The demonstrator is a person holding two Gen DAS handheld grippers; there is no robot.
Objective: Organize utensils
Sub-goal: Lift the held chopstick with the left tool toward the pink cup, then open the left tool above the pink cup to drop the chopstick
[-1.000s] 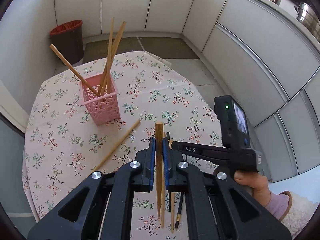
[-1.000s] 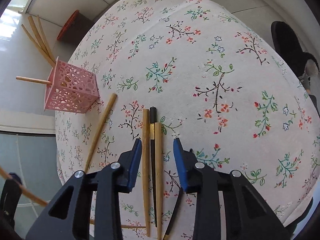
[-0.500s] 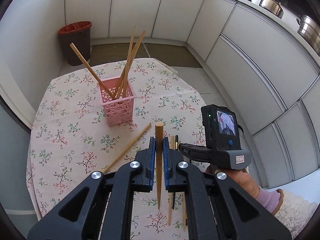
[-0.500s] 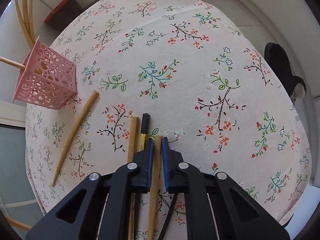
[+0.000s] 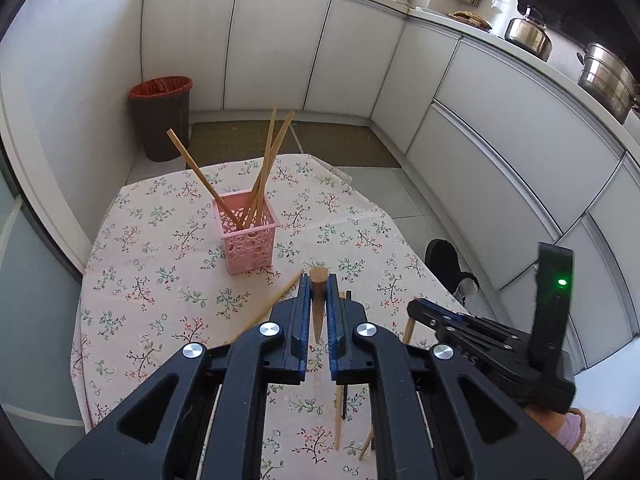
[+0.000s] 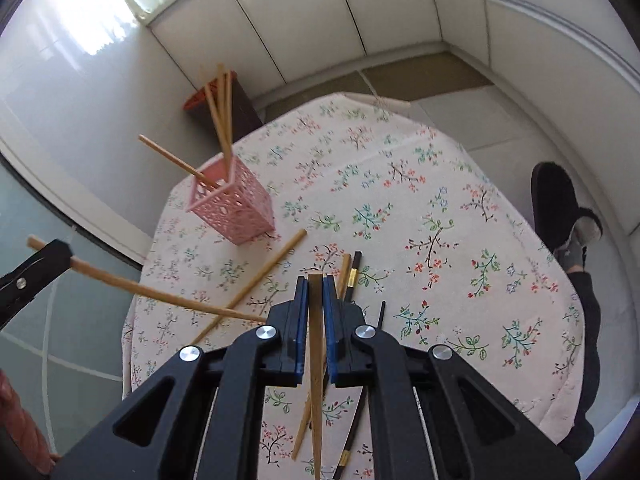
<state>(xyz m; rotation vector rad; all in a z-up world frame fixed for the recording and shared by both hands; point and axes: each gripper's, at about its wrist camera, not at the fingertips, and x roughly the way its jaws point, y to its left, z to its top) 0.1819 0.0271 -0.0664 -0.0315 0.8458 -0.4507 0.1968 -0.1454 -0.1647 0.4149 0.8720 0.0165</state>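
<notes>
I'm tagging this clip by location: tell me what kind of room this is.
Most likely a home kitchen. White cabinets run under a countertop that carries a kettle and a steel pot, and a table with a floral tablecloth holds a pink chopstick basket.

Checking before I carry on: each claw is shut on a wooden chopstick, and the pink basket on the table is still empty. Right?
Not quite. The pink basket is not empty: the left wrist view shows three wooden chopsticks standing in it. The rest holds: the left claw grips one wooden chopstick, and the right claw grips another.
</notes>
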